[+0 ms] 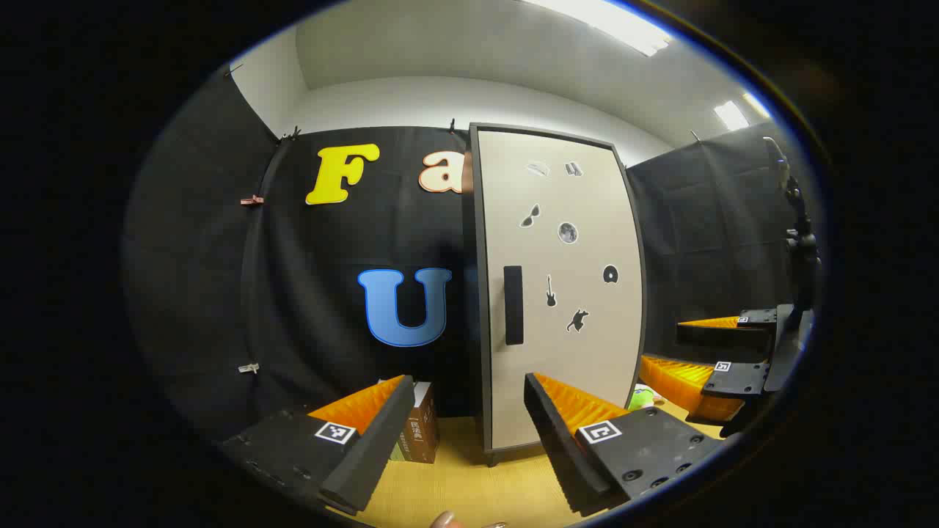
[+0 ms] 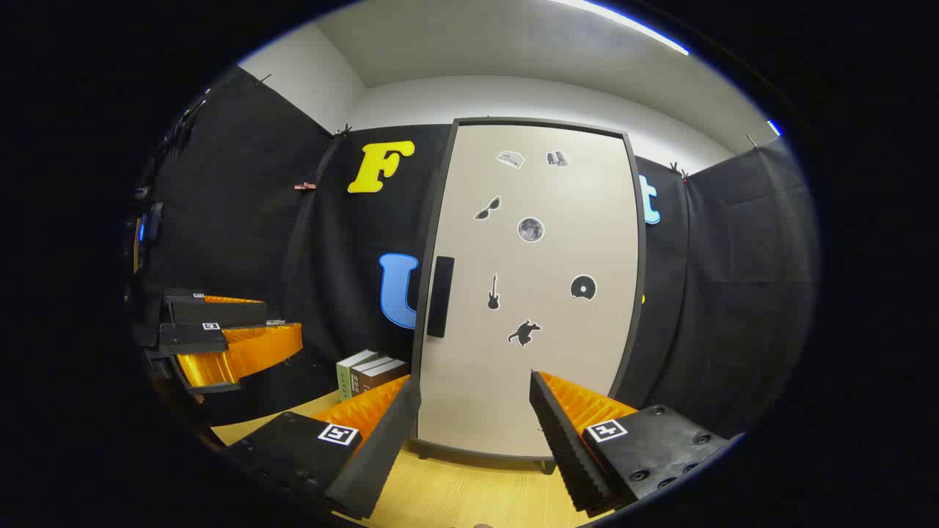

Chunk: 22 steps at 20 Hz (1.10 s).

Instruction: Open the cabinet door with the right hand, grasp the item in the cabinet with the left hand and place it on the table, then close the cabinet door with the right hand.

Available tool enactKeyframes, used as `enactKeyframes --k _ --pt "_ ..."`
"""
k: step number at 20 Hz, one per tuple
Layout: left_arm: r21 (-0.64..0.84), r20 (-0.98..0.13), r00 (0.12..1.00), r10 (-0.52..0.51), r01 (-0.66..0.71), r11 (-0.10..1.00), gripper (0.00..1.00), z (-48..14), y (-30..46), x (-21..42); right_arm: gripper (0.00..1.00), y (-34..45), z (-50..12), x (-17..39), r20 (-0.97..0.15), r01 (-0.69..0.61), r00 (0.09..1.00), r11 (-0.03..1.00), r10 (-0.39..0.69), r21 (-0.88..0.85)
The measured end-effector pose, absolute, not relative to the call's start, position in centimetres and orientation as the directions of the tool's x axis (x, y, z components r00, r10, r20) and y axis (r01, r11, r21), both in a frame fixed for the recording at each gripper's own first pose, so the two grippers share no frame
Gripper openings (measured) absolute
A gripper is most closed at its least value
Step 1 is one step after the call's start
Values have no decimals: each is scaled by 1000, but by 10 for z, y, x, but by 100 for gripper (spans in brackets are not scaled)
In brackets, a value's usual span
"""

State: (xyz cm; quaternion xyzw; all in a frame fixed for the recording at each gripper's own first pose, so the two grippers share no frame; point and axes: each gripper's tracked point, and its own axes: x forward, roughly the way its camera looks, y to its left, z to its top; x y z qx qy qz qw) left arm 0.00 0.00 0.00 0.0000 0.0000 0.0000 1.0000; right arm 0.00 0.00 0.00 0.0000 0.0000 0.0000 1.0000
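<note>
Right gripper [image 2: 469, 433]: jaws wide, holding nothing, aimed squarely at the closed cabinet door [image 2: 528, 293], probably lined up to reach the dark handle [image 2: 440, 296] on the door's left edge. Left gripper [image 1: 462, 433]: jaws likewise wide and empty, held back off the door, apparently waiting for the cabinet to be opened. In the left gripper view the right gripper [image 1: 722, 367] appears farther off to the side. The cabinet [image 1: 561, 293] stands upright on the wooden surface [image 2: 455, 491]. With the door shut, the item to be fetched is hidden inside and cannot be identified. Boxes [image 2: 370, 374] stand on the surface just beside the cabinet.
</note>
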Motion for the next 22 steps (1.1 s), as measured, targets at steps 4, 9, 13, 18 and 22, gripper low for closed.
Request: enactKeyframes --k 4,9,13,18,22 --pt "-5 -20 1000 1 -1 1000 94 -4 2 1 96 4 4 0 16 -7 1000 1000 8 -12" --pt "-9 -29 999 14 -14 1000 94 -8 3 2 96 5 3 0 15 -7 1000 1000 7 -5" --pt "-15 -33 999 26 -27 1000 95 -11 4 4 96 4 4 0 14 1 1000 1000 -1 -4" --pt "-20 -28 999 32 -32 999 94 -12 6 5 96 6 2 1 11 -2 1000 1000 2 30" --pt "-41 -53 998 24 -26 999 95 -20 8 7 96 8 10 9 30 3 1000 998 -5 62"
